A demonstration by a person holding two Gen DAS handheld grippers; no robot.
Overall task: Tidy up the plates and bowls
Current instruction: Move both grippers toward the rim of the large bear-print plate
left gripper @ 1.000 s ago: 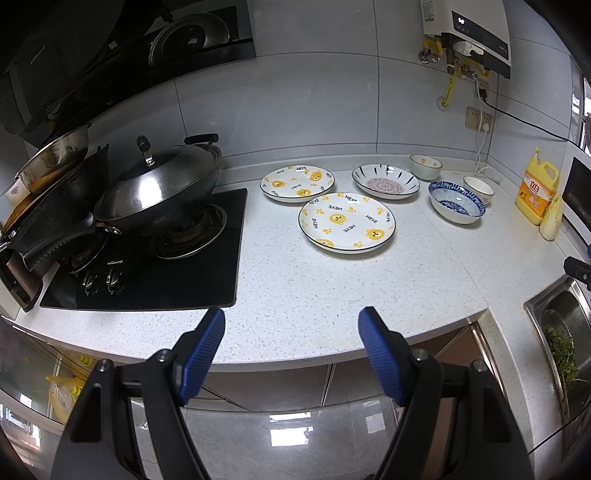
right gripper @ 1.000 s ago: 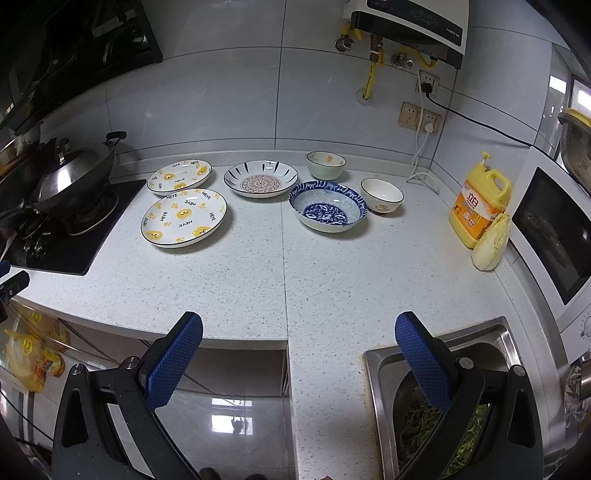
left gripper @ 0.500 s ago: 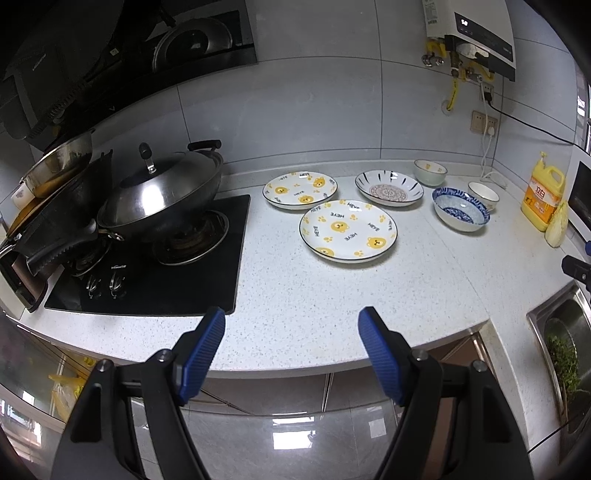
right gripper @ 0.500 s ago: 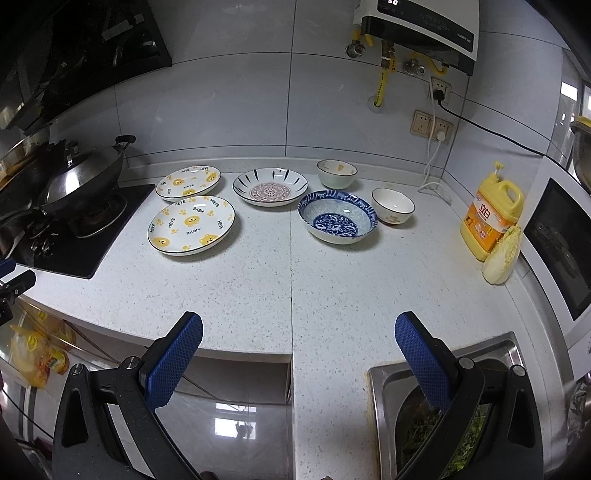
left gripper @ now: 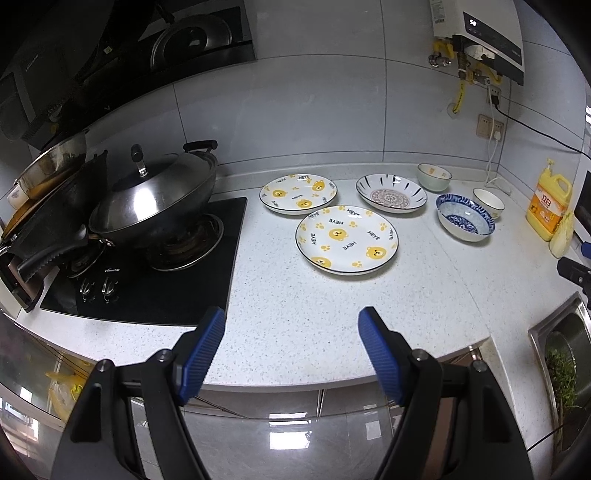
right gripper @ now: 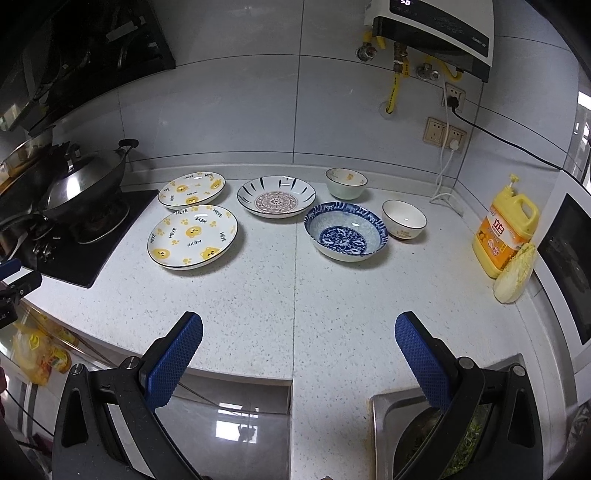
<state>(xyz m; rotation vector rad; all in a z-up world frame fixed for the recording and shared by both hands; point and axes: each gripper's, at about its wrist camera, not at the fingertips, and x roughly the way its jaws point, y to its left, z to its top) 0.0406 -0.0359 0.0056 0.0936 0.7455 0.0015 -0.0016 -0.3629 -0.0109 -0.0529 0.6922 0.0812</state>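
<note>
I note two bear-print plates ahead-left of my open jaws, patterned plate beyond, three bowls ahead-right, all upright, separate.

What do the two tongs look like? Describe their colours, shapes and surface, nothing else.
The left tongs and the right tongs match: black, angular, open-framed arms with silver pivot screws, each tipped with a flat, oblong blue pad. The left pads show fine ribbing, the right pads a cross-hatched texture. No cables, markings or sleeves show.

Readable text: plates, heater, bottle

"HEYE" rings both bear plates near the worktop's left edge; water heater display reads "50"; detergent bottle shows "立白".
</note>
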